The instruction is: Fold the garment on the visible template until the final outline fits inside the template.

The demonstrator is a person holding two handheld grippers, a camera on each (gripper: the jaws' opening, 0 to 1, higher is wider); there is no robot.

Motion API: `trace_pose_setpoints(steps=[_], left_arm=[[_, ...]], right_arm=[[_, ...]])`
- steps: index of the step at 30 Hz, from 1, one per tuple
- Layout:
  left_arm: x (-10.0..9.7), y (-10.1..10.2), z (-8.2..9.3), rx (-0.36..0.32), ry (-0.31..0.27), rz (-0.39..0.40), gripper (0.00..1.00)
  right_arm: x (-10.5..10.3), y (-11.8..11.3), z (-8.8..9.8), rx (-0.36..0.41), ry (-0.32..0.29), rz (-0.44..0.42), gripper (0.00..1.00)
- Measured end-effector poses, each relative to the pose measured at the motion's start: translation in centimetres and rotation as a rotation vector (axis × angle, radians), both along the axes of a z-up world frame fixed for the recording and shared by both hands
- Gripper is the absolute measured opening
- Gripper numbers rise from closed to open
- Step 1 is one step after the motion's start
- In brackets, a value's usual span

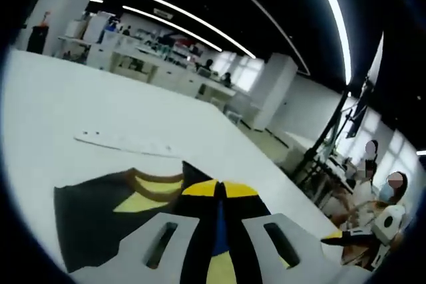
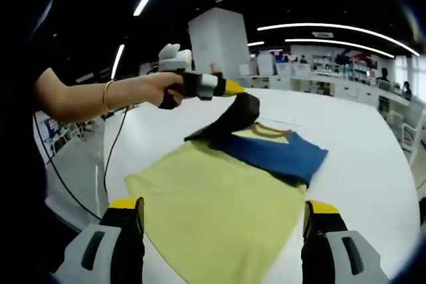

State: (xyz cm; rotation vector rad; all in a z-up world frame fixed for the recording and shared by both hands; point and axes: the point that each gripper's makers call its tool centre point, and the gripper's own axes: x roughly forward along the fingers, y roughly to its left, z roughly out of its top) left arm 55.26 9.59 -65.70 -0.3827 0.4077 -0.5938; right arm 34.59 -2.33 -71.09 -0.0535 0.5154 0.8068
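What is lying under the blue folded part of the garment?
Under the blue part, a yellow panel of the garment spreads on the white table. Any template beneath is covered, so unseen.

The left gripper (image 1: 221, 194) is pinching its yellow-tipped jaws together, with dark cloth caught between them as far as the left gripper view lets one judge. In the right gripper view this same gripper is sitting at about 11 o'clock, gripped by the person's left hand (image 2: 166, 88), the bare forearm reaching in from 9 o'clock with a bangle at the wrist. The right gripper (image 2: 223, 214) is holding its jaws spread wide apart, nothing between them.
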Motion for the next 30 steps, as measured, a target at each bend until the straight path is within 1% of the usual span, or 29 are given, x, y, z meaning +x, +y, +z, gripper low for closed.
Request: trace_pose_setpoints(steps=[2,8,15,18,24,28,30], left_arm=[[0.4,-0.3,-0.2,0.004,0.002,-0.008,0.0],[0.6,-1.6,-0.2,0.003,-0.001,-0.032,0.0],[0.8,-3.7,0.4,-0.01,-0.015,-0.076,0.0],[0.8,-4.6,0.3,-0.006,-0.016,-0.091,0.0],[0.7,-6.5,-0.5,0.031,-0.009,-0.133,0.0],[0.4,-8.0,-1.4,0.035,0.014,-0.157,0.0],[0.1,-8.6,-2.1,0.054,0.023,-0.176,0.0]], right_arm=[[0.0,-0.1,0.0,-0.002,0.0,-0.003,0.99],[0.0,-0.5,-0.3,-0.002,0.006,-0.015,0.99],[-0.1,-0.7,-0.5,-0.001,0.011,-0.024,0.99],[-0.1,-0.8,-0.5,-0.003,0.012,-0.026,0.99],[0.0,-0.9,-0.6,-0.002,0.012,-0.031,0.99],[0.0,-0.8,-0.7,-0.001,0.013,-0.03,0.99],[0.0,-0.8,-0.7,0.002,0.013,-0.031,0.99]])
